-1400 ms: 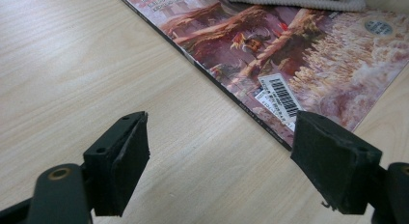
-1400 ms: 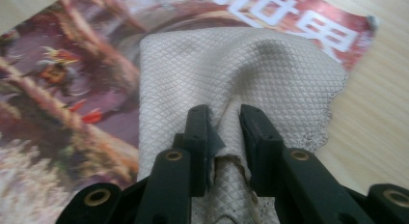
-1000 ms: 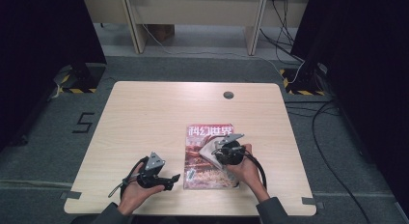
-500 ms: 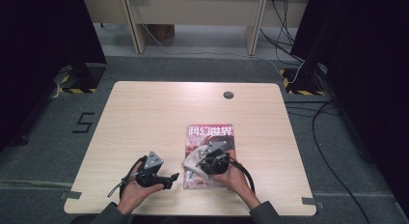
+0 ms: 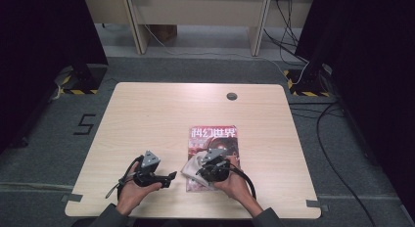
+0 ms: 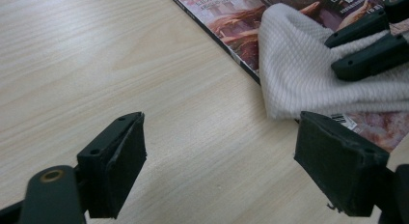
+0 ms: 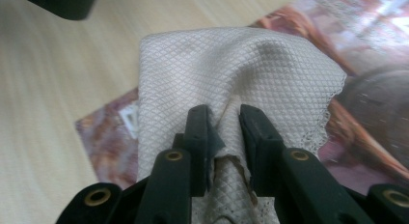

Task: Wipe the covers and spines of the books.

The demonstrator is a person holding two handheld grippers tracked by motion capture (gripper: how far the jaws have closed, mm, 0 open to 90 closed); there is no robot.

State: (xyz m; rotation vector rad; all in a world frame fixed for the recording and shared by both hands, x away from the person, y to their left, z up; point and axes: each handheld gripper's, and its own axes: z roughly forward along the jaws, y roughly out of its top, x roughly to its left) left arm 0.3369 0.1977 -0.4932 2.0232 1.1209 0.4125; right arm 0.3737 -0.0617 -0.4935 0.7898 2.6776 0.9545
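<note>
Pinching a soft, light white cloth at its bunched fold, the right gripper is wiping a magazine; left gripper is gaping idle.

You have a pale wooden counter with a round grommet hole near its far edge. Grey carpet lies around it, marked with a taped "5". Cables trail at your right, and desk legs stand beyond.
</note>
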